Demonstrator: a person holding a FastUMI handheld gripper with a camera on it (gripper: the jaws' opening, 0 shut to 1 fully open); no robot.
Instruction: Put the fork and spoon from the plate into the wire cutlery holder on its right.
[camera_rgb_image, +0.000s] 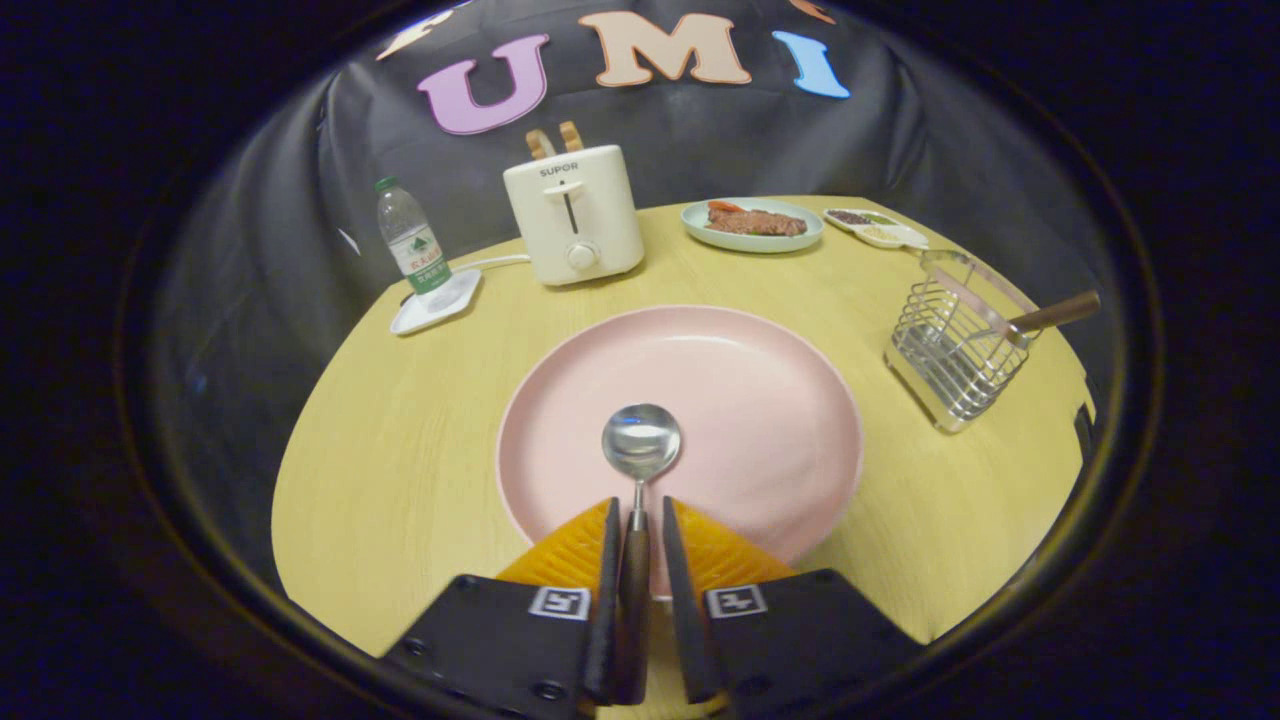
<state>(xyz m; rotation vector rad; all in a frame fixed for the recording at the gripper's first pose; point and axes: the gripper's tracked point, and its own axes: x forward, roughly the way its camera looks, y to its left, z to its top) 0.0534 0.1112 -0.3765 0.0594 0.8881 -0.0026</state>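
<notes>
A metal spoon (641, 440) with a dark wooden handle lies on the pink plate (760, 400), its bowl pointing away from me. Its handle runs back between my fingers. My gripper (640, 506) straddles that handle: the left finger touches it, while a thin gap shows beside the right finger. The wire cutlery holder (955, 350) stands on the table to the right of the plate. A utensil with a wooden handle (1055, 312), the fork by its match to the spoon, leans out of it to the right; its head is hidden among the wires.
Beyond the plate stand a white toaster (575, 212), a water bottle (410, 238) on a small white tray (437, 303), a green plate of food (752, 225) and a small divided dish (878, 228). The round wooden table (400, 440) ends close behind the holder.
</notes>
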